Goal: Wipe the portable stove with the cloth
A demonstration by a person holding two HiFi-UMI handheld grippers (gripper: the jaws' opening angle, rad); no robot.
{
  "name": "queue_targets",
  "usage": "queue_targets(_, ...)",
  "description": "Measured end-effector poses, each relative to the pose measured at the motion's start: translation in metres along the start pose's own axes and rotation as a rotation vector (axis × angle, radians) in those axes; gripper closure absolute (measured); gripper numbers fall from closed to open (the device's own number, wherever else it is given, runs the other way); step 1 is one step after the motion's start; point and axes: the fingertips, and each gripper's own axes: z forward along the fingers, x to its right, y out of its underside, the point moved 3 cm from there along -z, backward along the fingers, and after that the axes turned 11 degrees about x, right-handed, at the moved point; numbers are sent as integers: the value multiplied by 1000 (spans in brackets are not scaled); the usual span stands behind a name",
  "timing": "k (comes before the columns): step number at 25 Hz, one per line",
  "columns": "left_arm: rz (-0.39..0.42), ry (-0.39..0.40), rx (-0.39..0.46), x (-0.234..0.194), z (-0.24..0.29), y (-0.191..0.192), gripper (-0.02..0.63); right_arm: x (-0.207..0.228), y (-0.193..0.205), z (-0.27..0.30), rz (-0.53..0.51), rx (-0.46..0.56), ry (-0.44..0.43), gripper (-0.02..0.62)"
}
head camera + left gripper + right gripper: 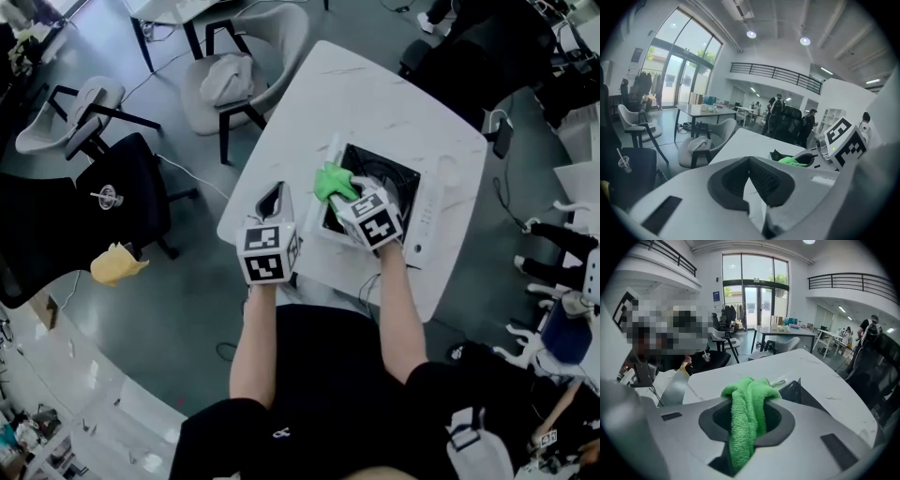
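Observation:
The portable stove, white-bodied with a black burner well, lies on the white marble table. My right gripper is shut on a green cloth and holds it over the stove's left edge. In the right gripper view the cloth hangs pinched between the dark pads, with the stove's black corner just beyond. My left gripper hovers at the table's left edge, shut with nothing in it; its pads meet in the left gripper view, where stove and cloth show at right.
Grey chairs stand off the table's far left corner, a black chair with a yellow object to the left. Cables trail on the floor. A phone-like item sits at the table's right edge. People stand far off in the hall.

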Motion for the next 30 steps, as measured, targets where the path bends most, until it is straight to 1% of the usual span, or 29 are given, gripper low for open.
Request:
queue_targets(2, 8, 28, -36, -1, 14, 4, 611, 7, -1, 5, 24, -11, 14, 528)
queue_targets(5, -1, 65, -74, -6, 35, 6, 611, 23, -4, 12, 56, -14, 75, 529)
queue_targets(9, 6, 104, -88, -11, 65, 0, 611, 39, -11, 21, 80, 6, 124, 529)
queue_targets(14, 14, 165, -118, -6, 89, 0, 611, 51, -18, 28, 101, 47, 206, 529)
queue_targets(17, 23, 199, -133, -2, 100, 0, 611, 60, -29, 27, 110, 100, 257, 529)
queue_targets(20, 16, 220, -144, 0, 108, -1, 611, 76, -41, 15, 121, 162, 342, 529)
queue_targets(22, 3, 232, -141, 1, 114, -4, 611, 87, -45, 4, 127, 186, 397, 529)
queue_targets(25, -7, 258, -132, 10, 122, -10, 611, 98, -46, -10, 141, 213, 441, 529)
queue_targets(27, -6, 278, -129, 19, 126, -12, 611, 107, -41, -17, 153, 210, 477, 529)
queue_targets(29, 0, 300, -134, 27, 128, -12, 611, 114, -31, -20, 167, 176, 506, 529)
queue_targets(30, 3, 311, -139, 30, 129, -12, 611, 116, -26, -19, 170, 153, 505, 529)
